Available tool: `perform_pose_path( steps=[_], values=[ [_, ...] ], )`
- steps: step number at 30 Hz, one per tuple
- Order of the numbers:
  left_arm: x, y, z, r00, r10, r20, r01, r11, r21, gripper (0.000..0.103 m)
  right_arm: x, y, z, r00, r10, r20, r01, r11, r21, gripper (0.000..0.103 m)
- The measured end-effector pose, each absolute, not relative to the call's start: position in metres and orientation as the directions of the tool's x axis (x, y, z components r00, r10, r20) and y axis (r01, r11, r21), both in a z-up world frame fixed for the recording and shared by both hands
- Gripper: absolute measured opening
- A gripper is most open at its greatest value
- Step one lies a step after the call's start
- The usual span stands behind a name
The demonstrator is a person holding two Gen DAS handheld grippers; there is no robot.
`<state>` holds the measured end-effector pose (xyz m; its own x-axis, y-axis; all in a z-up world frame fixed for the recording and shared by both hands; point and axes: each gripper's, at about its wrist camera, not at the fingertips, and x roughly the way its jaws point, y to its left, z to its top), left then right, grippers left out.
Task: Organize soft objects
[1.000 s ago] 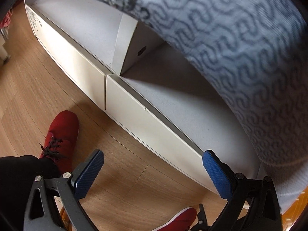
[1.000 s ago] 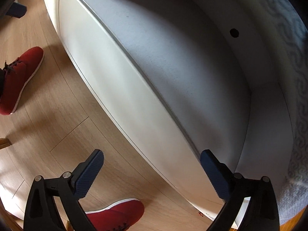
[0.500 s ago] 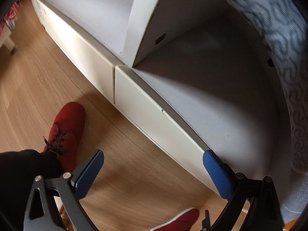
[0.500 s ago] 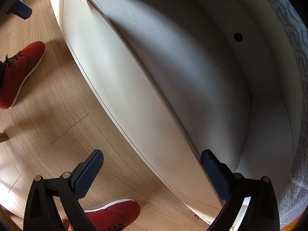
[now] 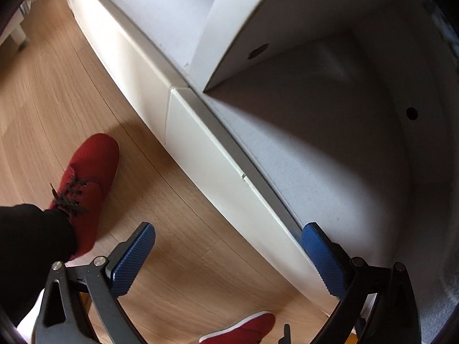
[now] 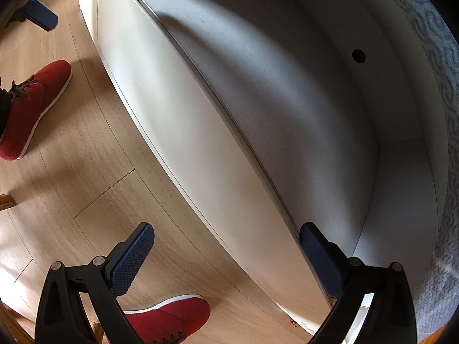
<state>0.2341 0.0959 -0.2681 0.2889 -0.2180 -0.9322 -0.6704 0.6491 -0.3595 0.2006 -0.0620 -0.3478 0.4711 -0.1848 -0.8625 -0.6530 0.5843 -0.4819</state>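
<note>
Left tool [image 5: 228, 258] spread wide, holding nothing, right tool [image 6: 226, 258] spread wide, holding nothing, both above white shelf [image 6: 258, 91], patterned grey cloth [image 6: 441, 109] along shelf's far right edge, red shoes [image 5: 89, 177] on wooden floor [image 6: 86, 157].

- Shoes [image 5: 89, 177]: red, black laces.
- Shelf [image 6: 200, 149]: white.
- Floor [image 5: 57, 91]: light wood grain.
- Cloth [image 6: 441, 91]: grey, wavy pattern.
- Tool pads [image 5: 134, 261]: blue.

Patterned fabric [image 6: 443, 91] — cut by right edge, full shape unknown; lower red shoe [image 5: 243, 329] cropped at frame bottom — trouser leg [image 5: 25, 246] likewise
</note>
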Motion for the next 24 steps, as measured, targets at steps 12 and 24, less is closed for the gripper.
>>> perform_pose_path(
  steps=[12,24],
  values=[
    [0.210,0.085,-0.252,0.294,-0.161,-0.942,-0.606,0.731,-0.314,0.103,0.175,-0.063,-0.343,0.427,-0.174,-0.888,-0.715,0.536,-0.449,0.103],
    [0.151,0.089,-0.248,0.173,-0.121,-0.978,-0.572,0.796,-0.199,0.103,0.114,-0.059,-0.331,0.298,-0.151,-0.943,-0.776,0.538,-0.331,0.103]
  ],
)
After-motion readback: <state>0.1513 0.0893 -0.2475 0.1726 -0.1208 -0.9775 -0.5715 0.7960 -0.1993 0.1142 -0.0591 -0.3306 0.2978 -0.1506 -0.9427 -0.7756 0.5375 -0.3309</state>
